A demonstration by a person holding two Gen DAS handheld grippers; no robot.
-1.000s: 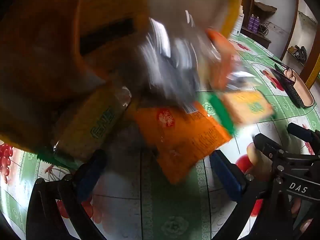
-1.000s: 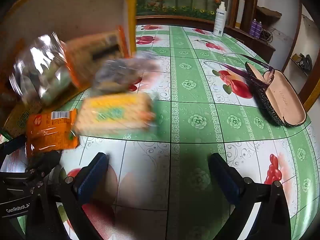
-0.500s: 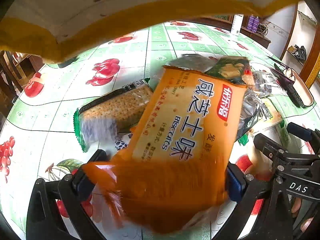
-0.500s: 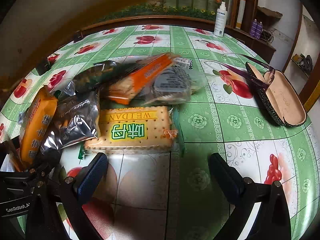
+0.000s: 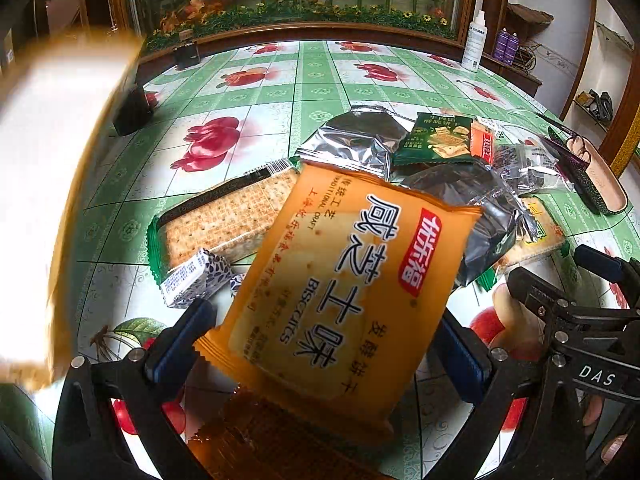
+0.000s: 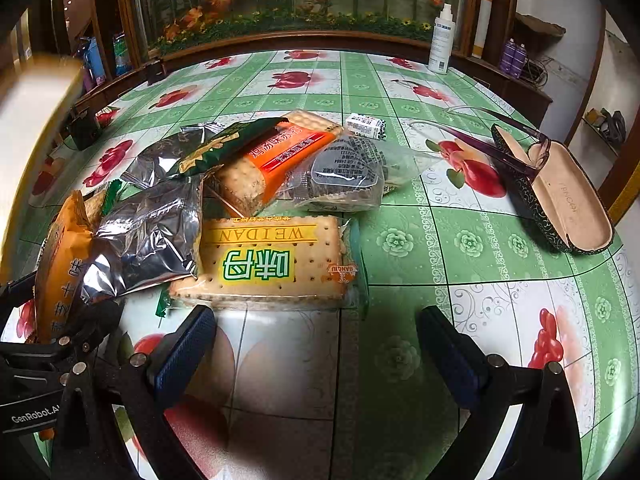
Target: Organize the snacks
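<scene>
Several snack packs lie heaped on the flowered tablecloth (image 6: 400,240). A big orange biscuit pack (image 5: 344,292) leans over my left gripper (image 5: 320,352), which is open, its blue pads wide apart either side of the pack. Behind it are a clear cracker pack with green ends (image 5: 228,220), a small patterned box (image 5: 196,278), a silver foil pack (image 5: 352,140) and a dark green pack (image 5: 436,140). My right gripper (image 6: 320,354) is open over bare cloth, just short of the yellow WEIDAN cracker pack (image 6: 272,260). An orange-striped cracker pack (image 6: 276,156) and a clear wrapped pack (image 6: 340,172) lie further back.
A blurred white and yellow box (image 5: 48,200) is at the far left. An open glasses case (image 6: 560,196) with purple glasses (image 6: 480,140) lies on the right. A white spray bottle (image 6: 440,40) stands at the back edge. A dark small object (image 5: 132,108) sits at the left.
The box that hung tipped over the table has swung away to the left. The snacks spilled from it have settled in a heap, and the orange pack has come to rest against my left gripper.
</scene>
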